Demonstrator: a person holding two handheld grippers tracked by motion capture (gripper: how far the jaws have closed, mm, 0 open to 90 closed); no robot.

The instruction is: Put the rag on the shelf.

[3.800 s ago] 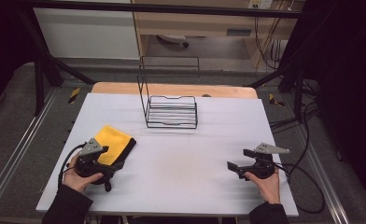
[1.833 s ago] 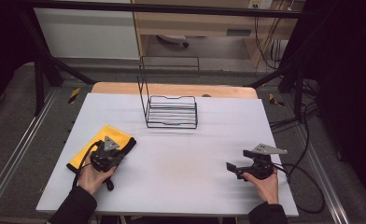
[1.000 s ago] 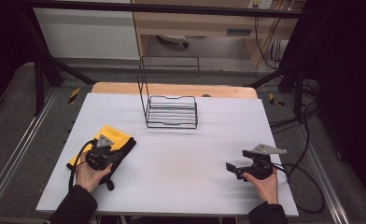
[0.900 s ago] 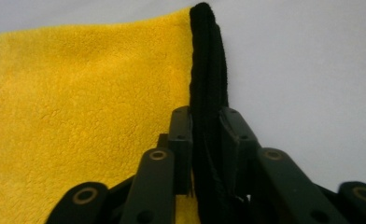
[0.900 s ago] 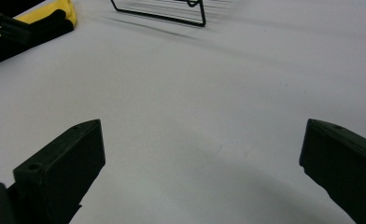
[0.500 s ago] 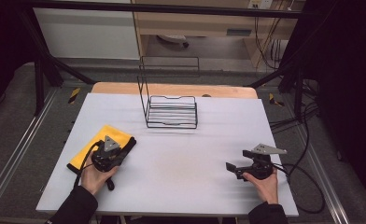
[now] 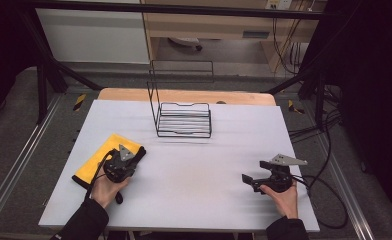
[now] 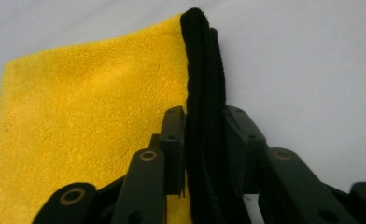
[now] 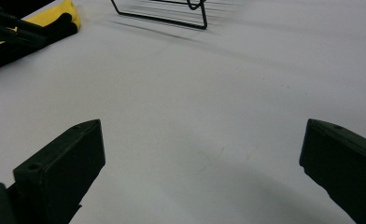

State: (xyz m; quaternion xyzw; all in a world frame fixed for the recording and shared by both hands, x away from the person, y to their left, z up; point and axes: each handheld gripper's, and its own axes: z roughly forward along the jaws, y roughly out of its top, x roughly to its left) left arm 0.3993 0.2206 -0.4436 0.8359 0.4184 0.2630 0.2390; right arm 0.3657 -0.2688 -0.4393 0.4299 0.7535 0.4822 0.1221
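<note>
While the right gripper (image 7: 249, 179) rested in the same spot near the right front of the table (image 7: 224, 200) as in the earlier high views, the left gripper (image 7: 134, 156) had shifted. In the oldest frame it sat at the cloth's near left corner; it now lay farther right and forward, over the cloth's black edge. The cloth (image 7: 101, 157) had also changed outline — its right part looked gathered under the gripper. The left jaws had just been closing, with the black edge between them.

Left gripper state: clamped on the cloth edge. The left gripper view showed the black hem (image 8: 203, 84) running upright between the two jaws, both pads pressed against it, with yellow pile (image 8: 78, 130) spread to the left and bare table (image 8: 312, 70) to the right.

Right gripper state: released, jaws wide apart, nothing between them but table surface.

Surroundings: a black wire rack (image 7: 183, 117) stood at the middle rear of the table, well apart from both grippers. Nothing lay between the cloth and the rack. Cables (image 7: 329, 200) trailed off the right side.

View differences: the high view gave the layout — cloth at left, rack at rear — but the left jaws there were hidden under the gripper body. The left gripper view alone showed the pinch. The right gripper view showed the rack's base (image 9: 162, 16) and the cloth's yellow corner (image 9: 62, 14) far off.
</note>
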